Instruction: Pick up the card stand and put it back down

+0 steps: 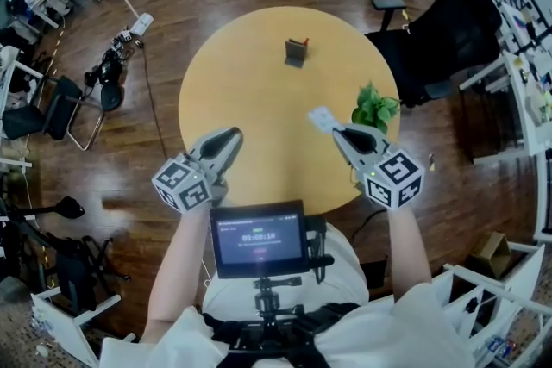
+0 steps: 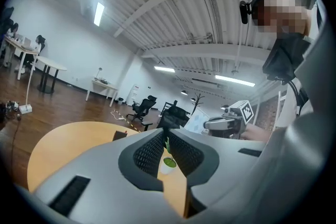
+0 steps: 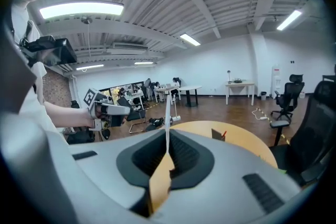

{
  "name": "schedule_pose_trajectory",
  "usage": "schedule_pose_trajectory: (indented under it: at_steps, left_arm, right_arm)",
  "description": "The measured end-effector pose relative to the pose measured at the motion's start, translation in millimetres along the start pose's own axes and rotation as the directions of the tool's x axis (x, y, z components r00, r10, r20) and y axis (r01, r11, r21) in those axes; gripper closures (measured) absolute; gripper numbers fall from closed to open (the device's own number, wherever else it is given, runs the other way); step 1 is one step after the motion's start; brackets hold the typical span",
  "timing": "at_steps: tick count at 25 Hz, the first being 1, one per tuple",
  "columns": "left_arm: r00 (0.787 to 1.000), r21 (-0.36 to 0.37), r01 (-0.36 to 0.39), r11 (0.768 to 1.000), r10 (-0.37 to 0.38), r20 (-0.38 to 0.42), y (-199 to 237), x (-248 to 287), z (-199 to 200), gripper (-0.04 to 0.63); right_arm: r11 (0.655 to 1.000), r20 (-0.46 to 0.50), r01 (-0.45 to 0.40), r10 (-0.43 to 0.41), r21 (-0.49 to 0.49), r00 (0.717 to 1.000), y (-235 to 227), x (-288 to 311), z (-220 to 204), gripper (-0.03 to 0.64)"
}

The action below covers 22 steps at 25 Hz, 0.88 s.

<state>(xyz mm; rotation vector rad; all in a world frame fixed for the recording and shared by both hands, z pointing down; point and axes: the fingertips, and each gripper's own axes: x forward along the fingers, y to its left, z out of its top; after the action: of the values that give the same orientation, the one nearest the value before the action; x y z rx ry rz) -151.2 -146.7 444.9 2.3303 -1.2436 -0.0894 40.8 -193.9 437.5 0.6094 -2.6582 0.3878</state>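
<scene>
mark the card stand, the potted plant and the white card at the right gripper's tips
card stand (image 1: 296, 53): head view, on its dark front face.
potted plant (image 1: 374, 108): head view, on its green leaves.
white card (image 1: 323, 118): head view, on its flat face.

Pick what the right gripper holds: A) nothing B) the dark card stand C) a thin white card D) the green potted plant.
C: the right gripper is shut on the thin white card, while the dark card stand sits apart on the round wooden table.
</scene>
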Motion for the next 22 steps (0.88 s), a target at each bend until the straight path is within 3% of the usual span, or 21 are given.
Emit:
schedule_pose_trajectory:
  at_steps: [7, 22]
  left_arm:
    - [1.0, 0.003, -0.011, 1.0, 0.011, 0.007, 1.6, -16.3, -1.4, 0.56]
    - [0.999, -0.043, -0.035, 0.998, 0.035, 0.001, 9.0, -34.4, -17.5, 0.561]
  right_arm:
    - [0.999, 0.034, -0.037, 0.038, -0.025, 0.999, 25.0, -5.2, 21.2, 0.592]
    - [0.998, 0.009, -0.056, 0.057, -0.012, 0.998, 44.0, 0.7, 8.3, 0.591]
